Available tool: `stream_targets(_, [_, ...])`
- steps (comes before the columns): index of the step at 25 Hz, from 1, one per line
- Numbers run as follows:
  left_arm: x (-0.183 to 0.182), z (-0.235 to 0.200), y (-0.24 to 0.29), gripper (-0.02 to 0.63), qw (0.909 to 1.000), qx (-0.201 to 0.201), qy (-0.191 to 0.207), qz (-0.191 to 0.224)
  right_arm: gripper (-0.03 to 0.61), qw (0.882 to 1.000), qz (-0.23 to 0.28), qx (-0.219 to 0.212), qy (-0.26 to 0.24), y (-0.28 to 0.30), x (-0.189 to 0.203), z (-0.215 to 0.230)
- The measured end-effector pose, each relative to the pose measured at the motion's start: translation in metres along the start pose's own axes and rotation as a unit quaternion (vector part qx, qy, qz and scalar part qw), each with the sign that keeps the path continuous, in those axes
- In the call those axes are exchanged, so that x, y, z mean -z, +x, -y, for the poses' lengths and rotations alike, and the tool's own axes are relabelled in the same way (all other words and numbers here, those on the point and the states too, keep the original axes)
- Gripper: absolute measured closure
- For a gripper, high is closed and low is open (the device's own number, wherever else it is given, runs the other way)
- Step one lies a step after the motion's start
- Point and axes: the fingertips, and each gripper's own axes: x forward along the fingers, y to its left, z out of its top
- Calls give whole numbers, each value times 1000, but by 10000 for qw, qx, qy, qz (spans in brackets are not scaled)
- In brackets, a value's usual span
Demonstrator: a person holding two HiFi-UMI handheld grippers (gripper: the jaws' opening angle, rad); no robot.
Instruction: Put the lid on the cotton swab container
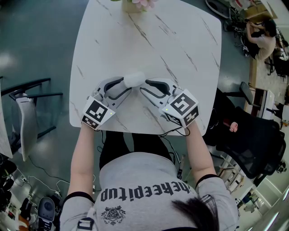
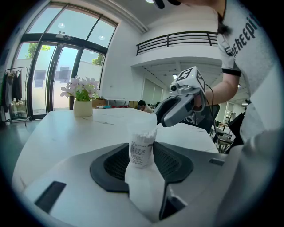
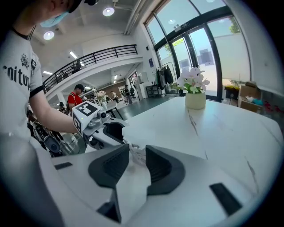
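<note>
A small white cotton swab container [image 2: 141, 150] stands upright on the white marble table [image 1: 180, 45], and swab tips show through its top. My left gripper [image 2: 142, 156] is shut on its sides. A translucent lid [image 2: 143, 127] sits over its top. In the head view the container [image 1: 134, 79] lies between both grippers near the table's front edge. My right gripper [image 3: 136, 162] faces the left gripper [image 1: 126, 85] from the other side with its jaws open. The container's top [image 3: 136, 153] shows in the gap, and the pads stand off it.
A vase of pale flowers [image 1: 135, 4] stands at the table's far edge. A black chair [image 1: 248, 135] is close on the right, and a dark rack [image 1: 27, 103] on the floor to the left. A person sits at the far right of the room.
</note>
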Motion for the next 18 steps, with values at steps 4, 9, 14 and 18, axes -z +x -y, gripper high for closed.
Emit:
stream_targets(4, [0, 0, 0, 434, 10000, -4, 10, -5, 456, 9996, 173, 182, 108, -2, -1, 1])
stream_targets(9, [0, 0, 2, 434, 10000, 4, 54, -18, 472, 9994, 129, 283, -126, -1, 1, 0])
stream_targets(14, [0, 1, 2, 434, 10000, -4, 61, -18, 477, 9986, 243, 408, -239, -8, -7, 5])
stream_targets(18, [0, 2, 2, 434, 10000, -9, 66, -26, 494, 9968, 514, 576, -228, -17, -22, 15])
